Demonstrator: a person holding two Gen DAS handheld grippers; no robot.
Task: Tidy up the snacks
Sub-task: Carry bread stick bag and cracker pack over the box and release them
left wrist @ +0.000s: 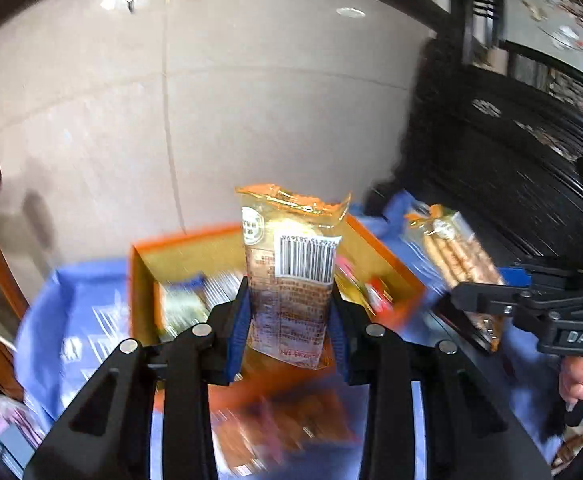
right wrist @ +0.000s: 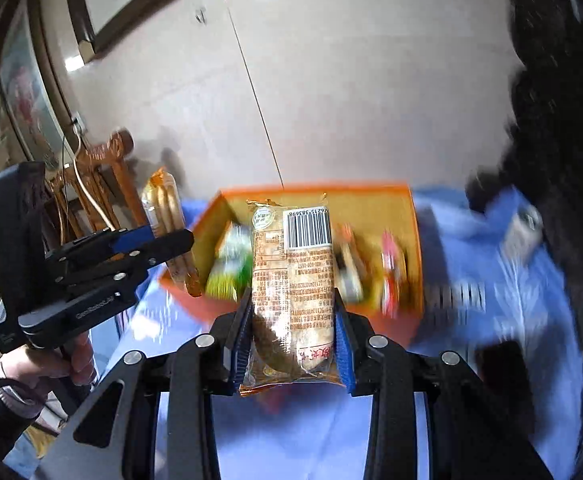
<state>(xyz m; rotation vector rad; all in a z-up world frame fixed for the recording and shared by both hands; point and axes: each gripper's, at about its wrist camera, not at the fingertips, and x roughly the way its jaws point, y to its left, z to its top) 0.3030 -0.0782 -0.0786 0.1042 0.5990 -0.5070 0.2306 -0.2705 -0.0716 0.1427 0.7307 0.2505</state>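
Your left gripper has its jaws clamped on a snack packet, barcode side up, held above the orange box; your right gripper grips a second packet the same way, also over the box; box sits on the blue-covered bench, a few blurred snacks inside.

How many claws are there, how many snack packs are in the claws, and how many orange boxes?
Claws: 2, the left claw and the right claw
Biscuit packs held in claws: 2, left pack and right pack
Orange box: 1
Snacks inside the box: too blurry to count
Total: 5
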